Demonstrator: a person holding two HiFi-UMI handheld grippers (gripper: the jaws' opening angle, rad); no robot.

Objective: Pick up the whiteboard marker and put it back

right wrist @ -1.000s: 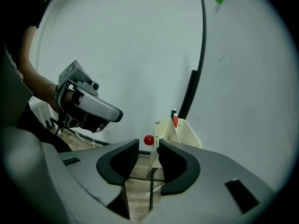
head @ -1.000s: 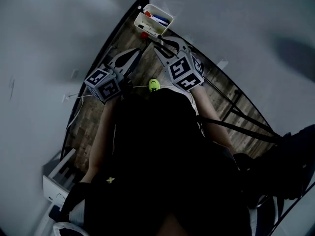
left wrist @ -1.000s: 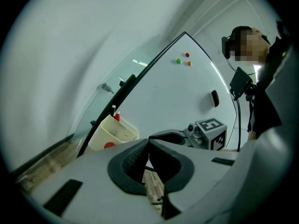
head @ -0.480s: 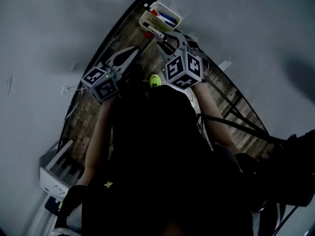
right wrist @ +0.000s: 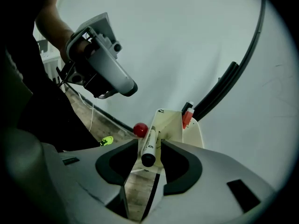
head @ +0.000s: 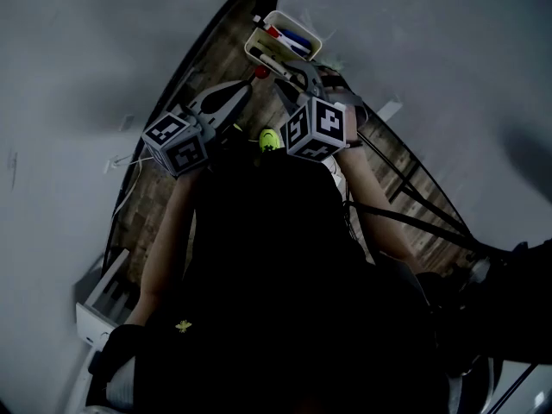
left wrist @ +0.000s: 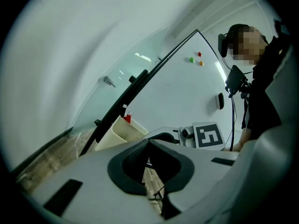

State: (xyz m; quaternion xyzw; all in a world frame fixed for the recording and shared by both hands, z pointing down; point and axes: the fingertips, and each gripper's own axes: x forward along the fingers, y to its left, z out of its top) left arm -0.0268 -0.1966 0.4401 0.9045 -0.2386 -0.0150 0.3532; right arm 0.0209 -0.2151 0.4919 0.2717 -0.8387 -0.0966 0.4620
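1. The right gripper (right wrist: 150, 142) points downward at a white tray (right wrist: 172, 125). Its jaws have just been opening and now stand spread.
2. The whiteboard marker (right wrist: 149, 156) lies lengthwise between those jaws. Its black end faces the camera and its white barrel reaches toward the tray's near wall. The pads sit just beside the barrel and do not visibly squeeze it, so the marker looks released but still between them.
3. A red-capped marker (right wrist: 187, 118) stands upright in the tray. From the head view, red and blue markers lie inside it.
4. A small red ball (right wrist: 140, 129) shows just left of the tray.
5. The left gripper (left wrist: 148, 142) hangs nearly level to the left of the tray. Its jaws are clenched together with nothing between them.
6. Behind the tray, a whiteboard (left wrist: 187, 87) slopes upward.
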